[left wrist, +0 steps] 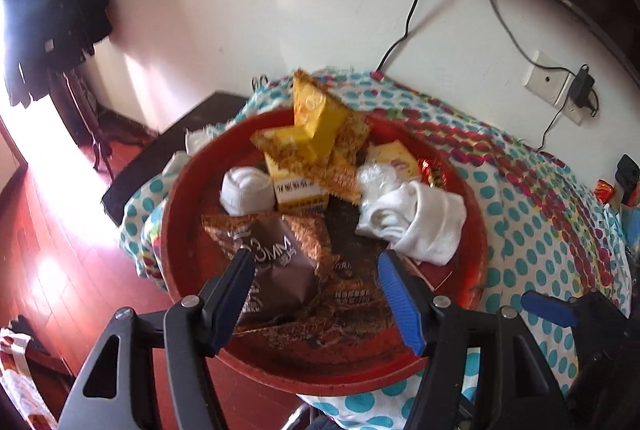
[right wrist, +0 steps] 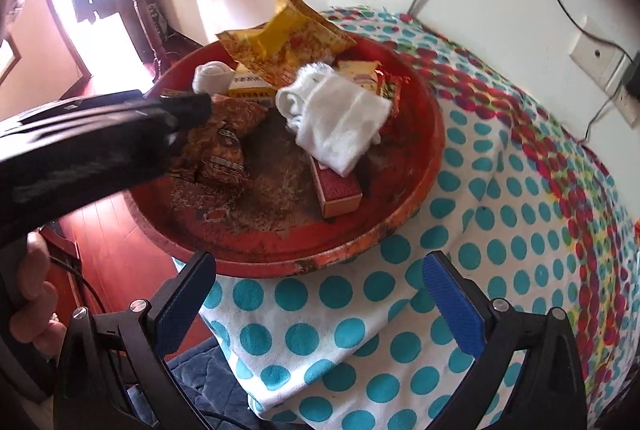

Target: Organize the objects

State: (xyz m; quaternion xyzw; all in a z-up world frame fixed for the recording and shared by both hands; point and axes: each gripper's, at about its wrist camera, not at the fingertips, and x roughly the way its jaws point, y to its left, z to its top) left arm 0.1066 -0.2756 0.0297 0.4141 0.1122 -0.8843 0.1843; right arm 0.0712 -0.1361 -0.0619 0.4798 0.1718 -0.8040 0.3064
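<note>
The brown snack packet, at six o'clock in the red bowl, reads "3MM"; other print stays illegible.

Home: wooden floor, hanging clothes

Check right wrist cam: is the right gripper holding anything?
No. The right gripper stands open and empty over the dotted cloth, short of the red bowl.

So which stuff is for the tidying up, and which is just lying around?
For tidying: red bowl, brown snack packet, yellow snack packets, rolled sock, white socks, red box.

Just lying about: dotted cloth, wall socket, cables.
</note>
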